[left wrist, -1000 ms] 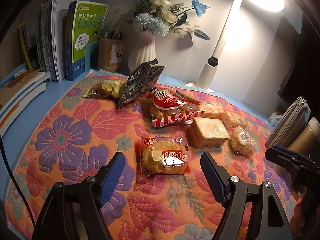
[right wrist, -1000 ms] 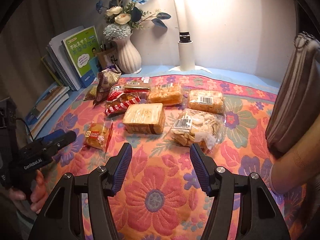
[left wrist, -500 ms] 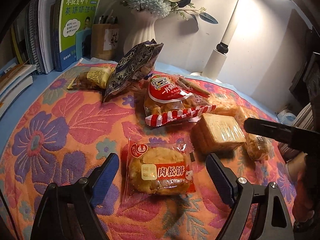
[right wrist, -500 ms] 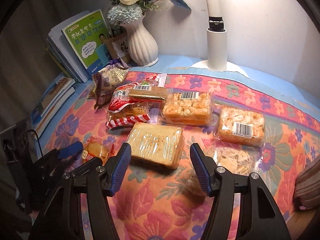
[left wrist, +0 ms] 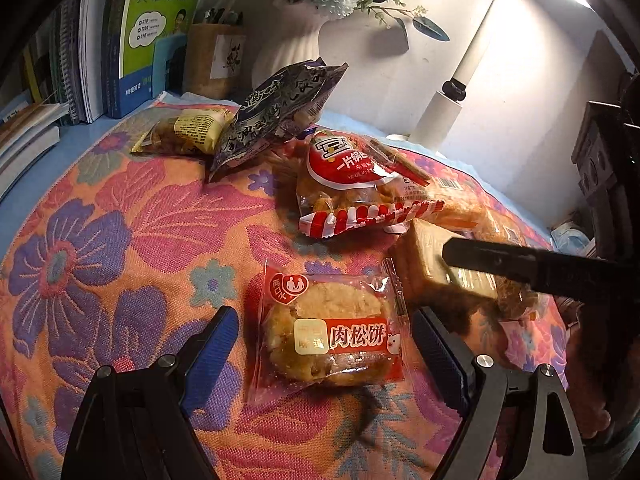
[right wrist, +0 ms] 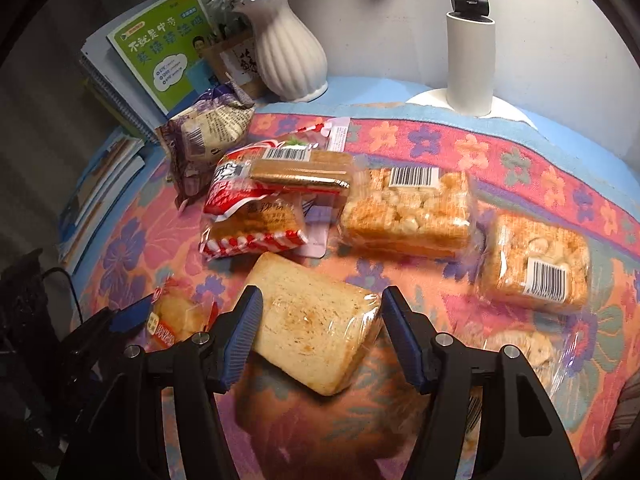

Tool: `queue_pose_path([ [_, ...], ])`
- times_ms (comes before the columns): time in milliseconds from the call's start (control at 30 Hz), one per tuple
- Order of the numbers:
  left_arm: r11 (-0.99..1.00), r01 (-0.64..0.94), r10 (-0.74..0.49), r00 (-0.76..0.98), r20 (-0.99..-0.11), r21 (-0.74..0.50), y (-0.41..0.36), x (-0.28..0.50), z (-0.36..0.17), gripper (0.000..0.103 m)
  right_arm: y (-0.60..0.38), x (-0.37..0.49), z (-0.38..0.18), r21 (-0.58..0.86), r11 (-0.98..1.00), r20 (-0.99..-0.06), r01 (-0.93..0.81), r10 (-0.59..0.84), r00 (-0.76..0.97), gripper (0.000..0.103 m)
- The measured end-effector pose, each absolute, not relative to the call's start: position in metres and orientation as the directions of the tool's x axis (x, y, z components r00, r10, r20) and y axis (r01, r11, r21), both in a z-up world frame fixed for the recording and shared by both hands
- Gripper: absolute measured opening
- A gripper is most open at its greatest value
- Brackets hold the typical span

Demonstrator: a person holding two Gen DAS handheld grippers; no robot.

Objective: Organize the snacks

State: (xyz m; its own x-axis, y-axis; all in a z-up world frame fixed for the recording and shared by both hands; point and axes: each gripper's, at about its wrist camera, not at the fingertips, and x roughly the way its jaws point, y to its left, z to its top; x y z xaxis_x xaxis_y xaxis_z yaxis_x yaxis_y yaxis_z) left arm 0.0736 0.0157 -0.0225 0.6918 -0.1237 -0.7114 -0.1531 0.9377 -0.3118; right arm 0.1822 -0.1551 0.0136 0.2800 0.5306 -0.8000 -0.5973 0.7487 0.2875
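Left gripper (left wrist: 324, 338): we see its blue-padded jaws spread wide on either side of the red-wrapped round meat-floss cake (left wrist: 326, 332); they have just been opening, and neither pad touches the wrapper.
Right gripper (right wrist: 320, 320): released, we judge; its jaws flank the clear-wrapped square slice of toast (right wrist: 312, 320). The left pad looks very close to the wrapper, and we cannot be sure of a gap there.
Cloth: both snacks lie flat on the orange floral quilted cloth (left wrist: 120, 232).
Behind the cake: a red-and-white striped bag of crackers (left wrist: 352, 184), then a crumpled purple foil packet (left wrist: 276, 108) and a small yellow-labelled packet (left wrist: 188, 132).
Right of the toast: two clear-wrapped blocks of puffed-rice cake (right wrist: 408, 208), each with a barcode label.
Back edge: a white ribbed vase (right wrist: 288, 56), a green-covered book (right wrist: 164, 48) and a white lamp post (right wrist: 470, 60).
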Motion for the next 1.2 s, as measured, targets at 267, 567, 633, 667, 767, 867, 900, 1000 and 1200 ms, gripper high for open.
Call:
queue_pose_path([
  [267,0.928,-0.154,-0.141,0.697,-0.703,-0.339,0.019,0.073,-0.023,0.084,-0.142,0.144,0.019,0.166,0.706,-0.81,-0.688,0.496,0.314,0.065],
  [567,0.928,-0.169,-0.126,0.695,-0.708,-0.331,0.021,0.073,-0.024,0.081,-0.142,0.152,0.011,0.135,0.682,-0.803,-0.719,0.5,0.323,0.075],
  [633,0.93,-0.168,-0.125,0.694,-0.709,-0.328,0.02,0.073,-0.024,0.081,-0.141,0.145,0.011,0.106,0.656,-0.806,-0.747,0.497,0.322,0.075],
  [667,0.929,-0.168,-0.126,0.695,-0.708,-0.329,0.02,0.073,-0.024,0.08,-0.137,0.14,0.01,0.071,0.647,-0.809,-0.759,0.483,0.336,0.075],
  [767,0.924,-0.19,-0.112,0.696,-0.71,-0.332,0.023,0.073,-0.025,0.076,-0.129,0.137,0.009,0.041,0.633,-0.802,-0.773,0.482,0.352,0.074],
  [867,0.911,-0.196,-0.129,0.703,-0.7,-0.364,0.028,0.072,-0.026,0.075,-0.128,0.145,0.008,0.074,0.636,-0.796,-0.768,0.502,0.339,0.074],
  [900,0.909,-0.193,-0.134,0.703,-0.698,-0.369,0.029,0.072,-0.026,0.075,-0.129,0.147,0.007,0.075,0.64,-0.798,-0.765,0.499,0.339,0.074],
  [1000,0.918,-0.189,-0.123,0.7,-0.704,-0.348,0.025,0.073,-0.025,0.076,-0.132,0.15,0.004,0.081,0.641,-0.804,-0.764,0.495,0.33,0.074],
  [1200,0.915,-0.196,-0.122,0.701,-0.703,-0.354,0.027,0.073,-0.026,0.075,-0.13,0.152,0.003,0.111,0.631,-0.801,-0.768,0.514,0.307,0.074],
])
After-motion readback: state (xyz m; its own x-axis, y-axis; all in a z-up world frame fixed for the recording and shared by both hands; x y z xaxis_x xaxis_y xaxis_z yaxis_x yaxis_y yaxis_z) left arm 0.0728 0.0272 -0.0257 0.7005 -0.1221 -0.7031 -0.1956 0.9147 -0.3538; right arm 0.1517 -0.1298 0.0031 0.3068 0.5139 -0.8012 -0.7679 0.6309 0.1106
